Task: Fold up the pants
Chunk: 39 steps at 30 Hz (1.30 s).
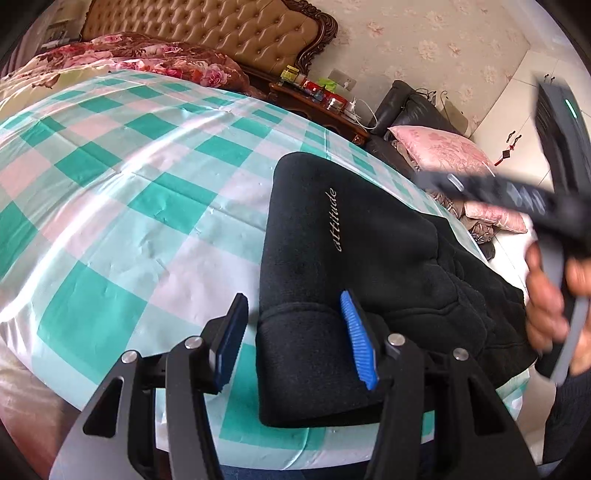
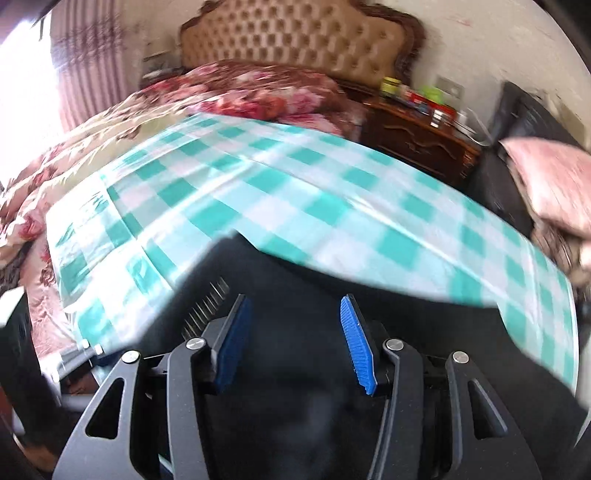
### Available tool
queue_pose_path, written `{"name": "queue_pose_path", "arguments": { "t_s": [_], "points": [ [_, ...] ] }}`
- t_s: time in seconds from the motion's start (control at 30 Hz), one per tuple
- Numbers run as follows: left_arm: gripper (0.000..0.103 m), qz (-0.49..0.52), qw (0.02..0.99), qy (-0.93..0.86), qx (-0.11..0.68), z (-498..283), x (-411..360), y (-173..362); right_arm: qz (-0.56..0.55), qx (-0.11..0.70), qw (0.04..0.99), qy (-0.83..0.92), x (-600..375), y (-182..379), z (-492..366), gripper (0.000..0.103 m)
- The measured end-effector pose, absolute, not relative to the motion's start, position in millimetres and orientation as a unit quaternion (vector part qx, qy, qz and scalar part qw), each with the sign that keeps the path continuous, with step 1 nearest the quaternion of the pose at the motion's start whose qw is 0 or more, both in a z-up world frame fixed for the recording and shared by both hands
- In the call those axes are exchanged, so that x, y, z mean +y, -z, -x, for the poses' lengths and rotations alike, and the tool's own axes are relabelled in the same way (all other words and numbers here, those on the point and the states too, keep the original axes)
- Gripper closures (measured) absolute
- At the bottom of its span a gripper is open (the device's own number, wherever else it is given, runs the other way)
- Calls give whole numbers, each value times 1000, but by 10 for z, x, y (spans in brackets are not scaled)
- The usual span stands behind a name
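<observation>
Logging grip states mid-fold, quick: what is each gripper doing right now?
Left gripper: open, holding nothing, jaws above the folded black pants.
Right gripper: open, holding nothing, above dark fabric; view blurred.

Home bedroom, pretty lived-in. Big bed with tufted tan headboard (image 1: 207, 33), floral quilt (image 1: 147, 59), green-check sheet (image 1: 110, 177) on top. Cluttered wooden nightstand (image 1: 321, 107) beside it, pink pillow (image 1: 439, 147) on dark chair, flowery wallpaper (image 1: 424, 40), pink curtains (image 2: 85, 74).
</observation>
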<state>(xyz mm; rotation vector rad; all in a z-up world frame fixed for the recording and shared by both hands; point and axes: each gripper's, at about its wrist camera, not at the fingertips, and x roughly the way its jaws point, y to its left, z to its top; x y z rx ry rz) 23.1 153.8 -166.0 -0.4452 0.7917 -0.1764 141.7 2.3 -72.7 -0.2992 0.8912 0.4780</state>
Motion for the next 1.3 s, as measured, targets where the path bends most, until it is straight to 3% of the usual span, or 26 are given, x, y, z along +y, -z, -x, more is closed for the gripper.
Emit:
{"name": "queue_pose_path", "arguments": {
  "t_s": [0.07,0.2,0.37,0.53,0.57,0.63,0.7,0.77,0.93,1.07,1.2,1.3],
  "points": [
    [50,218,894,87,382,-229,1546,1664,154,439,853,-236,219,816,-1556,66],
    [50,238,888,98,381,-194,1591,1675,171,467,839,-221,421,1249,-1833,67],
    [32,249,884,133,373,-62,1574,1686,162,440,854,-225,380,1372,-1759,67],
    [30,239,890,124,368,15,1474,1675,148,438,857,-228,344,1383,-1767,66],
    [37,243,888,125,370,11,1474,1672,148,437,857,-228,342,1382,-1765,66],
    [39,256,880,125,381,-9,1485,1670,147,437,858,-226,344,1382,-1769,62],
    [44,275,873,125,384,-20,1530,1677,139,441,859,-219,318,1388,-1797,50],
    [52,302,863,126,384,-19,1605,1700,123,450,858,-216,269,1397,-1843,44],
    [68,269,879,117,375,18,1523,1517,79,477,843,-234,170,1356,-1942,42],
    [69,189,907,87,367,67,1282,1282,12,513,827,-232,26,997,-1994,33],
    [69,108,925,48,361,100,1025,1126,32,553,793,-256,194,783,-1902,23],
    [69,62,933,32,353,112,895,1061,67,578,764,-280,418,805,-1796,22]
  ]
}}
